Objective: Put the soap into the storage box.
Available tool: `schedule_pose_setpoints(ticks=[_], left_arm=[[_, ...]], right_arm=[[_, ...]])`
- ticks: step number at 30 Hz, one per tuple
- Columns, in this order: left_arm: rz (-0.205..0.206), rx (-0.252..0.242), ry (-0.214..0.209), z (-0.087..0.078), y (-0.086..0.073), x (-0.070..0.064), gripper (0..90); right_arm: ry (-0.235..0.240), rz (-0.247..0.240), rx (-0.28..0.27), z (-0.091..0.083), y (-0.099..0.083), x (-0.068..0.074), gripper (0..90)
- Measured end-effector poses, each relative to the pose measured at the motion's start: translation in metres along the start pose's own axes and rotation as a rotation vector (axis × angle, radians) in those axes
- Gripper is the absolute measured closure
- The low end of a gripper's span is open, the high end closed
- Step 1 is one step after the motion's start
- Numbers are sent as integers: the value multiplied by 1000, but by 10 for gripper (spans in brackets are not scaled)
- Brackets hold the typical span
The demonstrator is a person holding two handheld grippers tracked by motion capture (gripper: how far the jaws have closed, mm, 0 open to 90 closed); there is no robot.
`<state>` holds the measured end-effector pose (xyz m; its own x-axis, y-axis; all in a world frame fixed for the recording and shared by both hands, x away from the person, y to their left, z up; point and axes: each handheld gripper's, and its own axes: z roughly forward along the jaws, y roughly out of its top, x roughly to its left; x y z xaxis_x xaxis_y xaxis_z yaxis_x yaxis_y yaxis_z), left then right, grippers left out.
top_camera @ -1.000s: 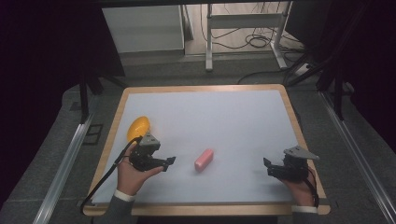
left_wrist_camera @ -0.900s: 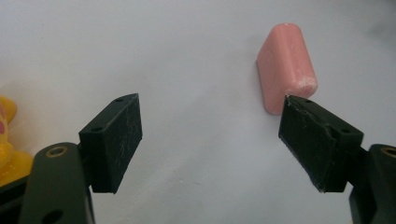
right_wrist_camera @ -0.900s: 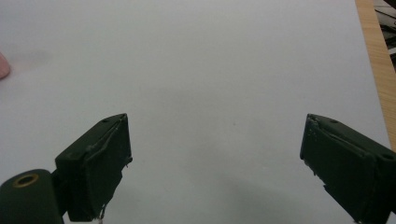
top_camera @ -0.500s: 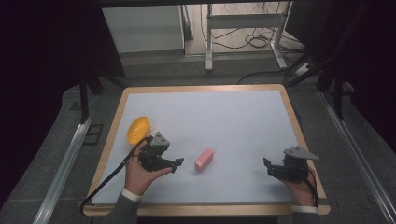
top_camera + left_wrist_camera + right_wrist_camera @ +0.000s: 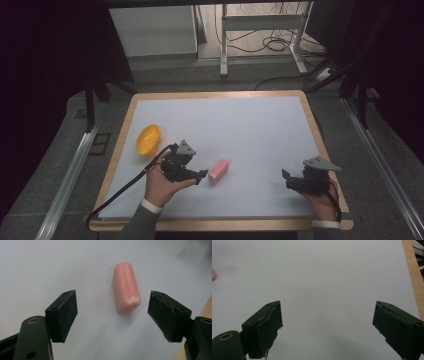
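At the far left of the white-topped, wood-edged tabletop (image 5: pixel 260 125) lies a small orange plastic bowl (image 5: pixel 148 139), near the left border and apart from everything else. Just right of it the left hand-held gripper (image 5: pixel 200 176) is held low, its jaws spread wide with nothing between them; its tips are hard to make out in the high view. Just beyond them lies the pink, rounded soap-like bar (image 5: pixel 218 171), flat on the white surface left of centre, its long axis running from near-left to far-right, one blunt end facing the jaws. Far to the right, the right hand-held gripper (image 5: pixel 286 177) hovers near the front edge, jaws also spread and empty, pointing left; the bar's end is cut off in its own view.
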<state>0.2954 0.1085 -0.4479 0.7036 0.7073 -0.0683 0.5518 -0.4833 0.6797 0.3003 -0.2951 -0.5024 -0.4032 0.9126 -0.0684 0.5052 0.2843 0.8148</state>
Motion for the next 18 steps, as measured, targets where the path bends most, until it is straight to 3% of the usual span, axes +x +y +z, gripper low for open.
schedule_pose_setpoints(ticks=[6, 18], left_arm=[[25, 18, 1, 7, 7, -7, 240], [-8, 52, -24, 22, 8, -8, 242]], right_arm=[[-1, 3, 2, 0, 0, 0, 84], [-1, -8, 16, 3, -1, 2, 84]])
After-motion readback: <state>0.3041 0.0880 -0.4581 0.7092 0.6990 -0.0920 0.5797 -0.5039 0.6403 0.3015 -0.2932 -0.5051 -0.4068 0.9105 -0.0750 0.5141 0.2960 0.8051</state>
